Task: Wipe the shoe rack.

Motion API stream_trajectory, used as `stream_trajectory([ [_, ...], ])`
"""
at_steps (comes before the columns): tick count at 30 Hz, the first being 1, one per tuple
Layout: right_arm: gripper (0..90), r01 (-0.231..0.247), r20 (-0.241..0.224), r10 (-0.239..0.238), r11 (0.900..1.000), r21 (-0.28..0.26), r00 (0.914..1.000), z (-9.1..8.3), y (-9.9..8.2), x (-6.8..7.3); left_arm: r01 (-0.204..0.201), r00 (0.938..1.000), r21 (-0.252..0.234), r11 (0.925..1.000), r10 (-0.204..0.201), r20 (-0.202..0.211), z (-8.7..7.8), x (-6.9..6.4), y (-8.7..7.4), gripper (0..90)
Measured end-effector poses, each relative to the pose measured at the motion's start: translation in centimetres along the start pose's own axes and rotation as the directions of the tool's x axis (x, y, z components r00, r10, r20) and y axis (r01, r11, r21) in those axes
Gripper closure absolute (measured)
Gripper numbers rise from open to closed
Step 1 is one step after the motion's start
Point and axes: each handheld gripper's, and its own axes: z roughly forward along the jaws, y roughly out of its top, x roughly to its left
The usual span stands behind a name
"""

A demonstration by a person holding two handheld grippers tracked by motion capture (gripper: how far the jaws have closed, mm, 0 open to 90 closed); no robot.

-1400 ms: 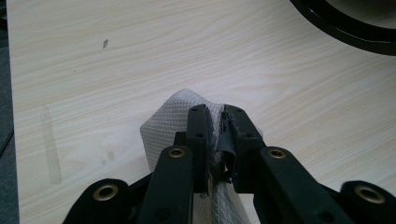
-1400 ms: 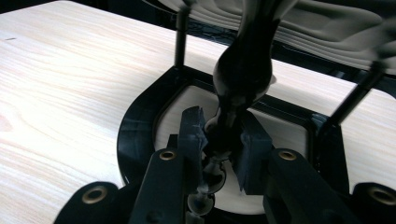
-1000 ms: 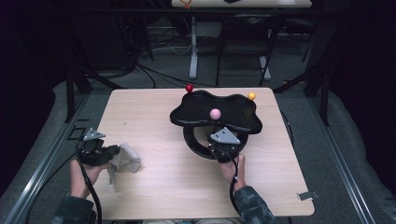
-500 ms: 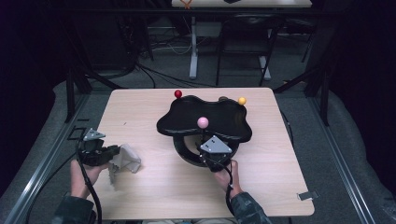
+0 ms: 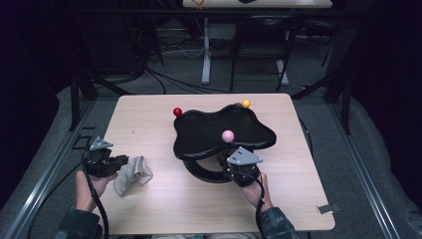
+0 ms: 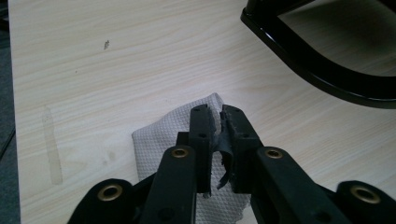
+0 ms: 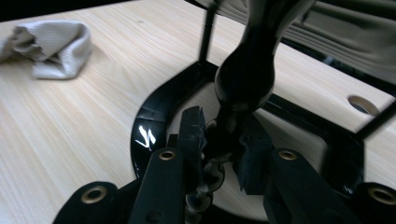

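A black stand with a wavy tray top [image 5: 209,130] sits mid-table on a curved base ring [image 5: 198,173]. Red [image 5: 177,111], orange [image 5: 246,103] and pink [image 5: 228,135] balls stick up around the tray. My right gripper [image 5: 227,163] reaches under the tray and is shut on the stand's black stem [image 7: 245,79]; the right gripper [image 7: 220,136] clamps the stem's lower part above the base ring [image 7: 149,122]. My left gripper [image 5: 123,162] rests near the table's left front, shut on a crumpled grey cloth [image 5: 134,174]. The left gripper [image 6: 218,114] pinches a fold of the cloth [image 6: 159,140].
The wooden table [image 5: 149,209] has bare room in front and at the left back. A small grey clip [image 5: 326,208] lies near the front right corner. Dark floor, cables and another table's legs [image 5: 206,55] lie beyond the far edge.
The stand has turned and come nearer the person: the red ball went left and nearer, the pink ball left then back right. My right gripper moved with it. The left gripper and cloth stayed put.
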Motion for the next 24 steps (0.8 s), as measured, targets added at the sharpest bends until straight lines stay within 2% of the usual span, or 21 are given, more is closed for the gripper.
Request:
stream_trajectory([
  [1,74.5,-0.002,0.017,0.002,0.9999,0.011,0.9998,-0.1,0.0,-0.3,0.001,1.0000,0.005,1.0000,-0.001,0.000,0.1,0.0,0.0,78.9],
  [2,74.4,-0.011,0.005,0.011,0.9998,0.016,0.9999,-0.2,-0.1,-0.6,0.003,1.0000,0.009,1.0000,-0.003,0.003,0.4,0.0,0.0,77.4],
  [3,74.4,-0.014,0.015,0.014,0.9998,0.011,0.9998,-0.2,-0.1,-0.8,0.004,1.0000,0.024,0.9997,-0.004,0.005,0.6,0.1,0.0,74.3],
  [7,74.4,-0.032,0.040,0.031,0.9992,0.023,0.9987,-0.3,-0.2,-1.3,0.005,1.0000,0.085,0.9963,-0.005,-0.005,2.4,0.2,0.1,54.9],
  [10,74.3,-0.043,0.054,0.042,0.9987,0.028,0.9977,-0.4,-0.3,-1.8,0.014,0.9997,0.138,0.9903,-0.011,-0.020,3.7,0.3,0.0,40.7],
  [12,74.3,-0.055,0.074,0.052,0.9980,0.031,0.9959,-0.4,-0.4,-2.3,0.014,0.9996,0.183,0.9829,-0.010,-0.025,4.7,0.6,-0.1,33.4],
  [17,74.2,-0.084,0.096,0.081,0.9962,0.025,0.9921,-0.3,-0.5,-3.0,0.002,0.9997,0.258,0.9660,0.004,-0.023,6.2,0.9,-0.5,32.2],
  [24,74.4,-0.080,0.106,0.076,0.9964,0.031,0.9914,0.0,-0.4,-3.7,-0.018,0.9997,0.333,0.9426,0.021,-0.008,7.5,1.0,-0.9,42.9],
])
